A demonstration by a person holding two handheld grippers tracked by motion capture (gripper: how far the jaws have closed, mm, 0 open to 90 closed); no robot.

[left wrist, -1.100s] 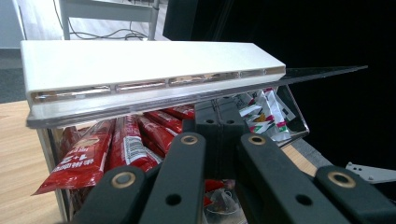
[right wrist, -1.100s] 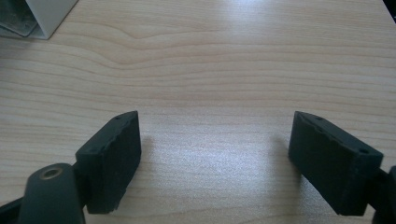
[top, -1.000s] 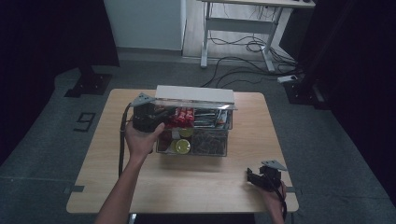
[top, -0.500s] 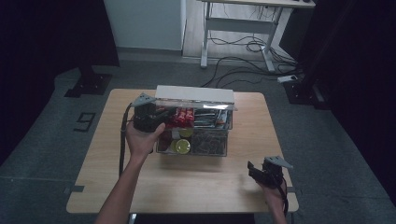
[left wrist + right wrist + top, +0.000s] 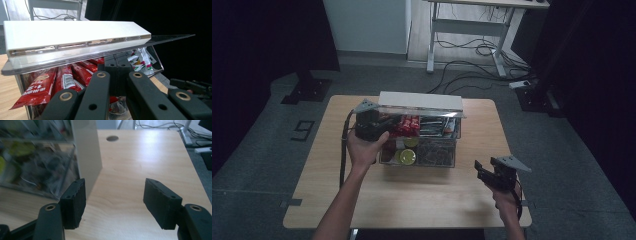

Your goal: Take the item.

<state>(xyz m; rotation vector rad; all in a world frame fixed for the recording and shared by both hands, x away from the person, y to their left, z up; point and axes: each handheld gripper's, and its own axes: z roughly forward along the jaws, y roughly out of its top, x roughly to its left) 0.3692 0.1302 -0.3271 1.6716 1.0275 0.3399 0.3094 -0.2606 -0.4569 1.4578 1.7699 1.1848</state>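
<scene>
High view: the left gripper (image 5: 374, 125) sits at the left end of the clear box (image 5: 452, 150) in the middle of the wooden table (image 5: 422, 200), among the red packets (image 5: 408, 123) in the upper tray. It has hardly moved over the last second. The right gripper (image 5: 486, 176), by contrast, has slid slightly left and toward the box along the table's near right edge, though it is still well apart from it. I judge the left hand is working at the packets while the right comes in to help or steady the box. From here I cannot tell how the left jaws stand.

Left gripper view: the two black jaws lie pressed together with no gap, clenched; whether a packet is pinched between them is hidden behind them. Just beyond them lie the red packets (image 5: 42, 85), glossy foil sticks with white print, fanned side by side. Above them runs a white lid (image 5: 75, 35), a long flat bar, smooth and matt, on a clear plastic sheet (image 5: 170, 38) with a sharp edge. Small white sachets (image 5: 140, 58) with coloured print sit further back.

Right gripper view: the jaws stand wide apart, released, holding nothing; their pads (image 5: 75, 202) are black, blocky and rough-edged. Between them shows pale wood-grain table (image 5: 140, 157). The box's clear wall (image 5: 37, 165) and a grey-white corner post (image 5: 86, 147) stand at left, with blurred contents behind.
</scene>
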